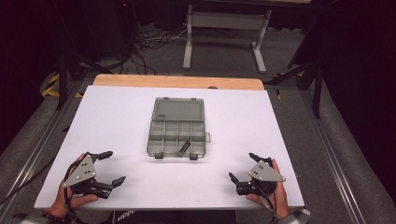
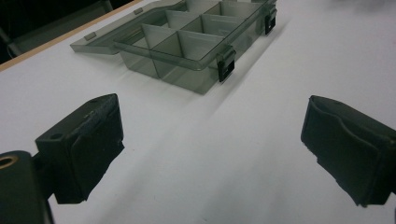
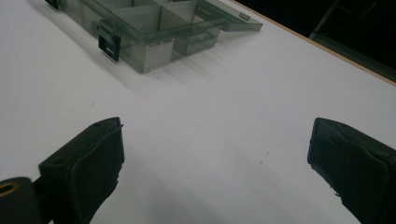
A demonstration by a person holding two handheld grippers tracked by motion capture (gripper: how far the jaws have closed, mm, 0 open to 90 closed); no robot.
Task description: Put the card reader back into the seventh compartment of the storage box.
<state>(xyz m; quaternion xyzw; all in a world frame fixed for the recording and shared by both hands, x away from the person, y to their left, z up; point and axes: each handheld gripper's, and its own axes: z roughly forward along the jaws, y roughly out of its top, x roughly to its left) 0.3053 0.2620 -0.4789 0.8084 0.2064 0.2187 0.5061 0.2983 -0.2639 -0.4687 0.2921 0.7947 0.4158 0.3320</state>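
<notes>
A smoky clear compartment box lies in the middle of the white table, lid flipped open toward the far side. A dark slim piece leans in a front compartment. Two black latches hang on its front edge. My left gripper rests near the front left corner, open and empty, with the box ahead of it. My right gripper sits near the front right, open and empty, and its view has the box at upper left.
A wooden strip runs along the table's far edge. Beyond it stand a white metal frame and cables on the grey floor. Dark stands flank both sides.
</notes>
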